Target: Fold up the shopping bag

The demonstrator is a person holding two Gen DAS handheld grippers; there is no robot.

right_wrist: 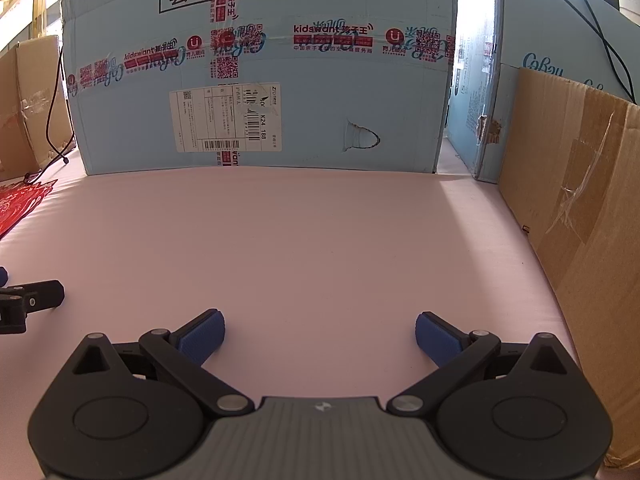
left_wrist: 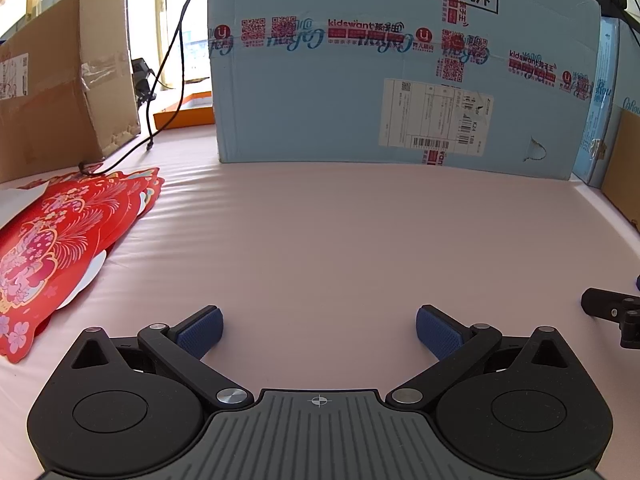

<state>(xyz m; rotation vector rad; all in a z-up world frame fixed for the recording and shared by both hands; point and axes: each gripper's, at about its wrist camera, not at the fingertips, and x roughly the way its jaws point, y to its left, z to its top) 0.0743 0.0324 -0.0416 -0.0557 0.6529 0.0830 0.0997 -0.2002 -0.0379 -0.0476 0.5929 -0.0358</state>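
The middle of the pink table (left_wrist: 340, 240) is bare, with room to pass. A big blue box (left_wrist: 400, 72) blocks the far edge. A brown box (right_wrist: 580, 200) walls the right edge. Red paper bags (left_wrist: 60, 240) lie along the left edge.

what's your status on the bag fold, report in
Left gripper open, empty, over pink table. Right gripper open, empty. Red floral bag flat at far left, untouched. Nothing between grippers and bag.
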